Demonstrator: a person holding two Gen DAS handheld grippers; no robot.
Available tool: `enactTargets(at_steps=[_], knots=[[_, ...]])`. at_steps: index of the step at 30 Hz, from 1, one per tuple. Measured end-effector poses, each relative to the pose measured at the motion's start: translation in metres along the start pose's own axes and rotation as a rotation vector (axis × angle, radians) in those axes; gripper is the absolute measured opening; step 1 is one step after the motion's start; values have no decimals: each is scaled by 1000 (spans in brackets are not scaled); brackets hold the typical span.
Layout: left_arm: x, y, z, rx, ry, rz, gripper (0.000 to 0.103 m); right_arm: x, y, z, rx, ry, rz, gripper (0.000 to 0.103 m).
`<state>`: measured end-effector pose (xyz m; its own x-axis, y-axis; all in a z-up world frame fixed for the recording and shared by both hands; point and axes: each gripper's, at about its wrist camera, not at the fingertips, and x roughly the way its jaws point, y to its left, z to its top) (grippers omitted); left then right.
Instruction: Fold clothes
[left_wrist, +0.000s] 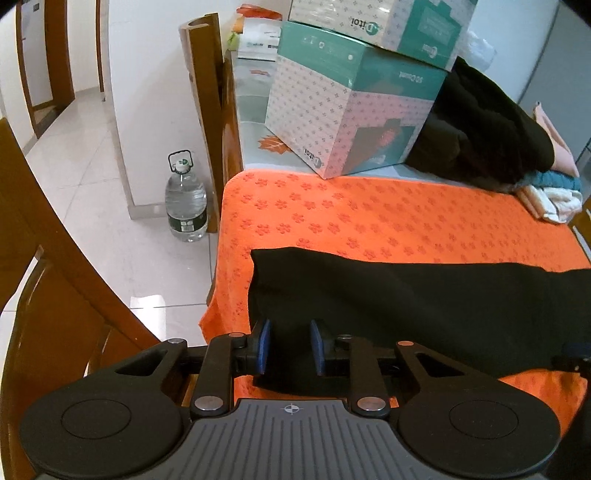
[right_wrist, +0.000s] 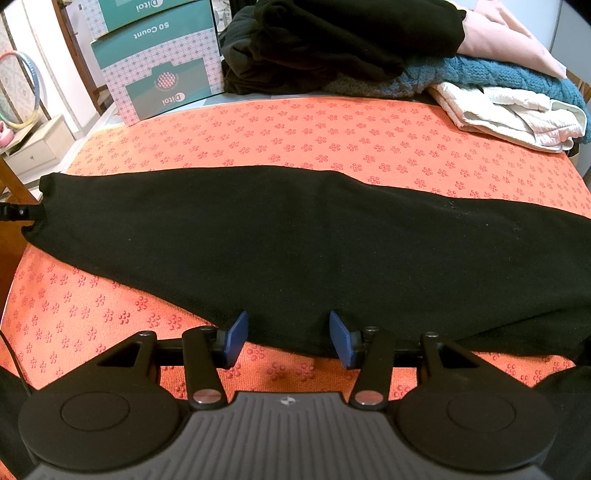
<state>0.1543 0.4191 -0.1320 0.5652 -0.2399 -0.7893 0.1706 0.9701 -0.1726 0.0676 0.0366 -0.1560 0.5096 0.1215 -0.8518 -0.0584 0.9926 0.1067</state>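
Black garment (right_wrist: 295, 240) lies flat across the orange-covered worktop (right_wrist: 332, 140), its near hem between the parted right tongs (right_wrist: 288, 338) and its end between the narrower left tongs (left_wrist: 288, 345), neither visibly clamped, so a shallow pinch could drop the hem mid-fold.

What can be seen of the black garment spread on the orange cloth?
The black garment is a long, plain band of soft knit-looking fabric, lying flat and smooth across the orange cloth, already folded narrow. One end tapers to a blunt tip at the table's left edge. Its near hem lies between the open pads of both the left claw and the right claw; neither visibly pinches it.
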Motion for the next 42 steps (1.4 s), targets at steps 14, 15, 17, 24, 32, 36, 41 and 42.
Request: enactTargets(at_steps=[14,15,17,24,32,36,41,42], knots=[[8,25,2,-136,34,-49,26,1,1,0,-3,-1,-5,57],[9,25,3,-141,35,-50,26,1,1,0,-2,-1,-5,57],[9,24,4,-146,29,-48,26,1,1,0,-2,-1,-6,57],[8,13,3,-119,5,-15,25,1,1,0,-1,-2,-8,57],[0,3,-3,-75,-13,24,25,1,1,0,-4,-3,-10,59],[-7,-4,-7,-33,-36,42,25,1,2,0,-4,-3,-10,59],[-7,-8,-6,-7,-37,18,25,1,2,0,-3,-4,-14,59],[-5,-7,-5,-17,-32,15,25,1,3,0,-3,-4,-16,59]])
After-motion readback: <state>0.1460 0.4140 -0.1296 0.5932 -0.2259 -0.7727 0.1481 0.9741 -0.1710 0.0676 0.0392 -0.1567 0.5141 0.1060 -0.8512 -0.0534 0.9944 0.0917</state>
